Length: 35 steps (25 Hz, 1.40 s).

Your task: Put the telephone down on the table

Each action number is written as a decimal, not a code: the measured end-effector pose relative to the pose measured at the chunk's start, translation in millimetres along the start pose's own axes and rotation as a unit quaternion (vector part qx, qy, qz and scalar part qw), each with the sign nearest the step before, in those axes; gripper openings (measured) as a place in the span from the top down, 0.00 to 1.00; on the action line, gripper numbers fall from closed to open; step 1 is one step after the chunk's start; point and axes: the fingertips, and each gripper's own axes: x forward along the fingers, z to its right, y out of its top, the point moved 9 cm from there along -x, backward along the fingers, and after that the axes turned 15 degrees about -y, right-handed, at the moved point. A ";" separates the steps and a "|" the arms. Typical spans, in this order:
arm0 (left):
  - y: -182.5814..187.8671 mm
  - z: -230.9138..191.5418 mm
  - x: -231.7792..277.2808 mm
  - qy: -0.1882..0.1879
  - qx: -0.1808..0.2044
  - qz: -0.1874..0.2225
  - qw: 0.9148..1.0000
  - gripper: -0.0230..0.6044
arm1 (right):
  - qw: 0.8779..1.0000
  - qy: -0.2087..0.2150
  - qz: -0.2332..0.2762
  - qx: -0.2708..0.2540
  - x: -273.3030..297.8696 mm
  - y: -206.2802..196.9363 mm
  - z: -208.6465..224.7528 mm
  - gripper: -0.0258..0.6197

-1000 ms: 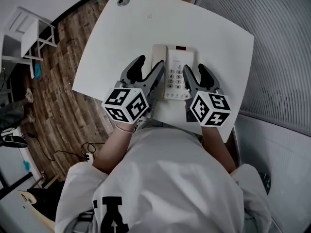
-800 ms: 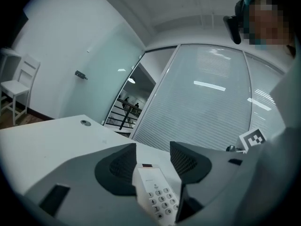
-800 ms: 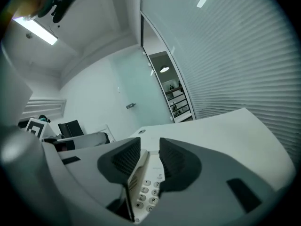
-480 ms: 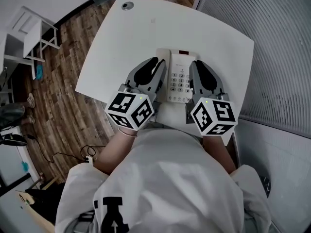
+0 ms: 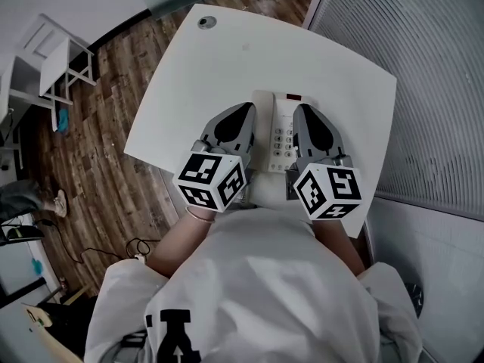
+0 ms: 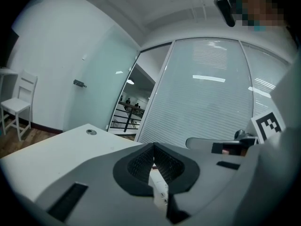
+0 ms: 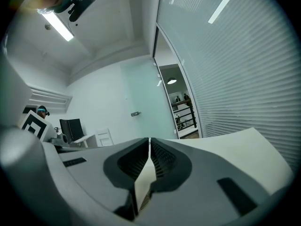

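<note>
Telephone: the telephone (image 5: 282, 129) lies flat on the white table (image 5: 227, 66), toward its near right part, keypad up and the small dark display at its far end.
Left gripper: the left gripper (image 5: 244, 112) lies along the telephone's left side, over its left edge, nose pointing far.
Left jaws: clenched, tips meeting. Its own view shows only a pale sliver in the slot behind the tips, and I can't tell if it's pinched.
Right gripper: the right gripper (image 5: 304, 112) mirrors it on the telephone's right side, lying over that edge.
Right jaws: clenched too, tips together, with a white wedge showing low in the gap behind them.
Marker cubes: the left cube (image 5: 212, 181) and the right cube (image 5: 327, 191) sit at the near table edge, just ahead of the person's white shirt (image 5: 249, 278).
Table top: a round grommet (image 5: 207, 22) sits at the far left corner, well apart from the telephone.
Surroundings: wooden floor (image 5: 98, 150) to the left with a white chair (image 5: 57, 59), slatted blinds (image 5: 423, 66) to the right.
</note>
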 end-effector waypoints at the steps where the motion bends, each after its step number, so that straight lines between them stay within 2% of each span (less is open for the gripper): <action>1: 0.3 -1.1 -2.1 -0.002 0.002 0.001 1.000 0.96 | 1.000 0.002 0.004 0.001 -0.2 -0.9 -2.6 0.91; 9: 5.6 1.6 -10.3 -0.031 0.003 0.012 0.999 0.96 | 1.000 0.012 0.027 0.008 -10.2 -8.8 -14.0 0.91; 17: 13.1 40.6 -12.8 -0.046 0.038 0.024 0.998 0.96 | 0.998 0.014 0.058 0.002 -39.5 11.1 -0.9 0.91; 25: -29.7 93.3 -17.5 -0.028 0.032 0.019 0.999 0.96 | 0.998 0.042 0.045 -0.022 -91.6 -3.6 26.4 0.91; 35: -40.7 150.1 -34.0 -0.001 0.022 0.032 0.999 0.96 | 0.997 0.064 0.021 -0.024 -138.9 2.5 46.4 0.91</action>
